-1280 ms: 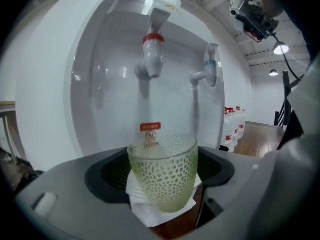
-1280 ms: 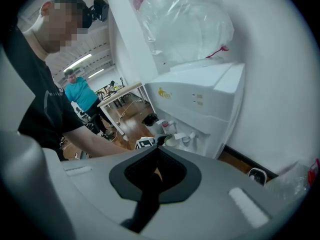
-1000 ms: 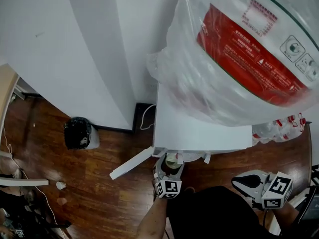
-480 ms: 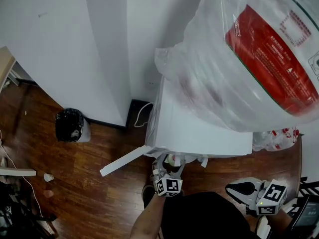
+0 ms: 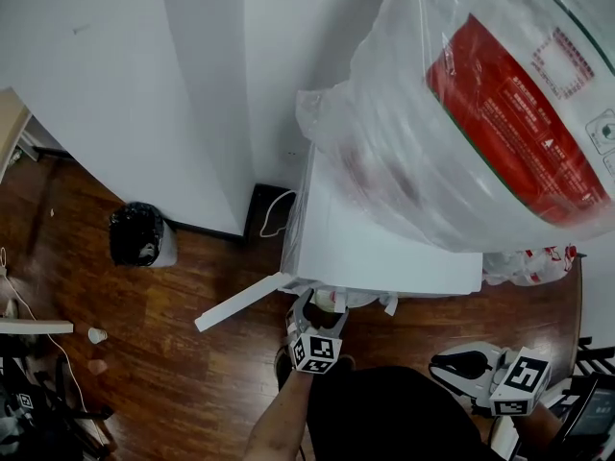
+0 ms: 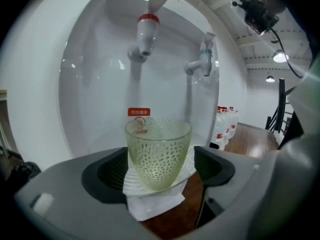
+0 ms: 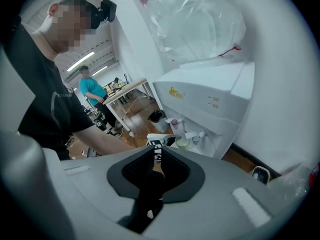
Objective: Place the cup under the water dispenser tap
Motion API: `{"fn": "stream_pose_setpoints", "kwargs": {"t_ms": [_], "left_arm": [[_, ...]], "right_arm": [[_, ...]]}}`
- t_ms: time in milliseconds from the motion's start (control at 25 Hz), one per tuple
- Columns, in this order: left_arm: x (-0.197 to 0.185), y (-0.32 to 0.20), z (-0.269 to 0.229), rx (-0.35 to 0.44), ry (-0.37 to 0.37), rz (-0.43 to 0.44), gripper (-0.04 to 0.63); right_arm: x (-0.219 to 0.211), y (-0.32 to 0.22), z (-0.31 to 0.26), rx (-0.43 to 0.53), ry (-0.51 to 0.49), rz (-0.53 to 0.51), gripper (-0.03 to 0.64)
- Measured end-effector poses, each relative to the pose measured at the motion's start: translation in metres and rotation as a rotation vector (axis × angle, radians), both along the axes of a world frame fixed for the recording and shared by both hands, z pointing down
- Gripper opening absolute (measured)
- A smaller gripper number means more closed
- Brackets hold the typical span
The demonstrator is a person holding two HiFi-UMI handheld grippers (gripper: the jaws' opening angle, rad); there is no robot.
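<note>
A clear, pale green dimpled cup (image 6: 158,154) stands upright on the white drip tray (image 6: 150,206) of the water dispenser (image 5: 384,248), right below the red tap (image 6: 146,31). The blue tap (image 6: 204,59) is to its right. My left gripper (image 6: 161,169) has the cup between its jaws, which are opening; slim gaps show on both sides, so the pads do not press on it. In the head view the left gripper (image 5: 320,313) reaches under the dispenser's front. My right gripper (image 5: 440,365) hangs at the lower right, shut on nothing (image 7: 157,156).
A big plastic-wrapped water bottle (image 5: 480,113) tops the dispenser. A white door panel (image 5: 240,301) juts out at its lower left. A black waste bin (image 5: 139,233) and a small paper cup (image 5: 96,335) are on the wood floor. Spare water bottles (image 5: 533,262) stand at the right.
The left gripper's jaws have spread wider around the cup and the gripper has sunk slightly. The head camera has swung, shifting the whole scene. The right gripper has stayed at the lower right.
</note>
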State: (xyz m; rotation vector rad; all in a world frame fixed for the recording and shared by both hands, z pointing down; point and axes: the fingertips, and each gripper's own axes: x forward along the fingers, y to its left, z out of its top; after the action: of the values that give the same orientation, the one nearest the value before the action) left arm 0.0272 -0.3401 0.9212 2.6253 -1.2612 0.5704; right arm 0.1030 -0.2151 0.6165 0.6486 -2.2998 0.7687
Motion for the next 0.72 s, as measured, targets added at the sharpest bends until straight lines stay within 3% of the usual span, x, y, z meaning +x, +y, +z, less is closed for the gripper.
{"fn": "stream_pose_setpoints", "kwargs": {"t_ms": [200,360,480,640,720], "left_arm": [[-0.031,0.022,-0.043,-0.043,0.043,-0.113,0.397],[-0.061,0.058,-0.120,-0.016,0.104,-0.171,0.310],[-0.072,0.079,-0.180,0.007,0.127,-0.177,0.306],[-0.079,0.094,-0.255,0.101,0.107,-0.135,0.180],[-0.081,0.102,-0.291,0.145,0.087,-0.112,0.083]], "right_arm": [[-0.006,0.003,-0.030,-0.013,-0.020,0.030,0.044],[-0.019,0.004,-0.074,0.030,-0.086,0.039,0.043],[-0.024,0.006,-0.111,0.070,-0.131,0.059,0.043],[-0.029,0.009,-0.146,0.116,-0.184,0.088,0.038],[-0.028,0.009,-0.159,0.141,-0.203,0.111,0.031]]}}
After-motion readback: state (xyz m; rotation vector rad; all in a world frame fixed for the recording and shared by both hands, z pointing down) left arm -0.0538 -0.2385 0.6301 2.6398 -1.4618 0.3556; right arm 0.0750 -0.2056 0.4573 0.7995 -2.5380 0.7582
